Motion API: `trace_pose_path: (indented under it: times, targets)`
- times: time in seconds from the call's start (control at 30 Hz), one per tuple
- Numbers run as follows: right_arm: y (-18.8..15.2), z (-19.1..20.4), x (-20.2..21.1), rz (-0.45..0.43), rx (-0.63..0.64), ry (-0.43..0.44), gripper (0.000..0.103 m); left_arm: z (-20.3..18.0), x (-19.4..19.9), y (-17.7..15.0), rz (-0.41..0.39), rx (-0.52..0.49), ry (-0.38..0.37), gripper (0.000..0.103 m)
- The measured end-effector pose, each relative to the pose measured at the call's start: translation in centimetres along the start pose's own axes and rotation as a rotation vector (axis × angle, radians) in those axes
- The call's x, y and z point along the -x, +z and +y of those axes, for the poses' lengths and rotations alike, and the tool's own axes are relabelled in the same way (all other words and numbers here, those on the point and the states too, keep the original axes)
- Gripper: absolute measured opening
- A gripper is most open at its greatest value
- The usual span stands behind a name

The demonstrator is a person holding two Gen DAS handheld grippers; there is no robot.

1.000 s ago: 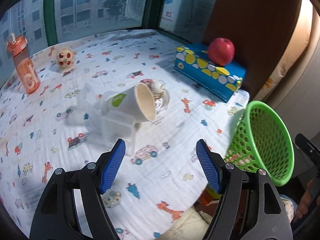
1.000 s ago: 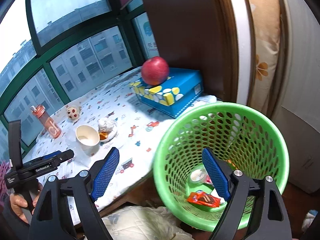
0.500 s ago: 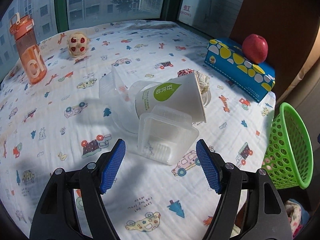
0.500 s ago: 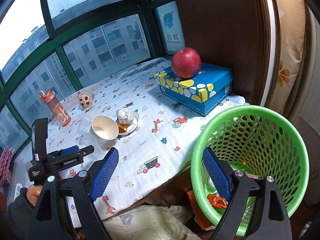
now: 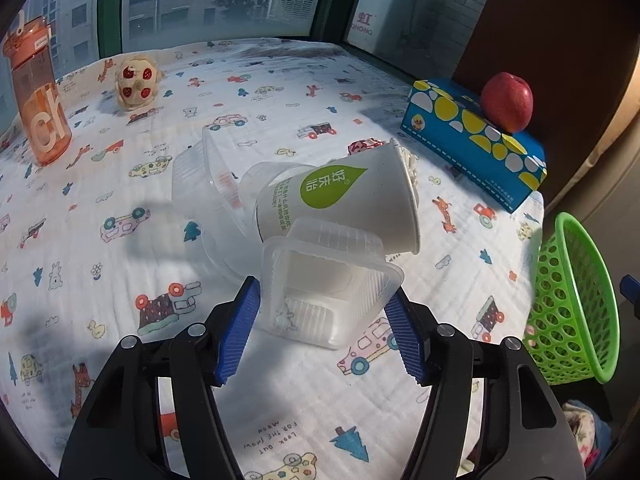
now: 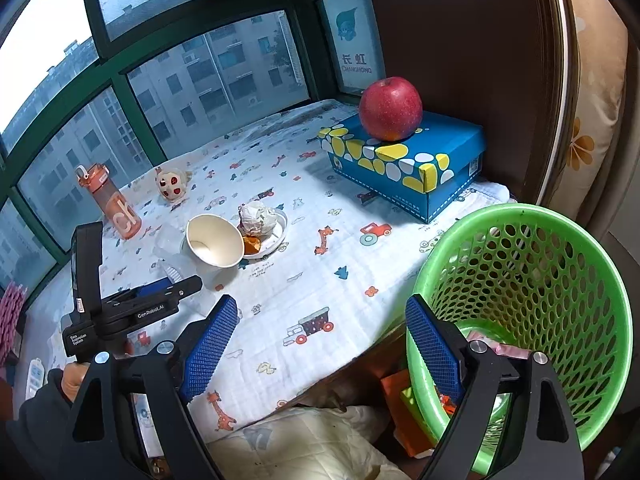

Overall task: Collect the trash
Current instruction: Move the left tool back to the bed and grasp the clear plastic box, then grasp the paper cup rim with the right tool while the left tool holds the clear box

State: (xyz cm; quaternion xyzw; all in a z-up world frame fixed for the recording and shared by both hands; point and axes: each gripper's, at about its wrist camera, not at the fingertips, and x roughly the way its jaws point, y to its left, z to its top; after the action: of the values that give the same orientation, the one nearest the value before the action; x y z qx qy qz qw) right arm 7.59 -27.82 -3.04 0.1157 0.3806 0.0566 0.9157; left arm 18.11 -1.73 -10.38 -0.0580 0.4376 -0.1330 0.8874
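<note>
A clear plastic tub lies on its side on the printed tablecloth, between the open fingers of my left gripper; the pads sit beside its walls. A white paper cup with a green leaf mark lies tipped just behind it, with more clear tubs at its left. In the right wrist view the cup shows beside a small plate with crumpled paper and orange peel. My right gripper is open and empty, beside the green basket, which holds wrappers.
A blue box with a red apple stands at the far right by a brown wall. An orange bottle and a small toy stand at the far left near the window. The basket hangs off the table's right edge.
My left gripper has moved forward and its fingers now flank the clear tub. My right gripper has drawn back a little from the basket, with more of the table in view.
</note>
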Motion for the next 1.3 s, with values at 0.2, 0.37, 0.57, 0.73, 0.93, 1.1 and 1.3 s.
trace_pose_path:
  times: [0.2, 0.37, 0.57, 0.73, 0.93, 1.1, 1.3]
  targets:
    - [0.1, 0.7, -0.5, 0.004, 0.015, 0.013, 0.083, 0.3, 1.3, -0.3, -0.015, 0.012, -0.015, 0.060]
    - [0.4, 1.6, -1.3, 0.010, 0.031, 0.044, 0.083, 1.3, 3.5, -0.5, -0.027, 0.037, -0.003, 0.060]
    - [1.2, 3.2, -3.5, 0.047, 0.034, 0.130, 0.083, 3.3, 6.3, -0.6, -0.054, 0.080, 0.024, 0.060]
    - [1.8, 5.1, -6.0, 0.086, 0.010, 0.242, 0.083, 4.7, 8.0, -0.5, -0.080, 0.100, 0.046, 0.060]
    - [2.5, 7.5, -9.3, 0.124, -0.008, 0.326, 0.085, 6.0, 9.0, -0.6, -0.091, 0.123, 0.061, 0.060]
    - [3.1, 7.8, -12.1, 0.153, -0.091, 0.396, 0.091, 7.0, 9.1, -0.8, -0.091, 0.144, 0.059, 0.059]
    - [3.5, 7.8, -15.3, 0.194, -0.157, 0.414, 0.094, 7.8, 8.8, -0.9, -0.085, 0.157, 0.043, 0.059]
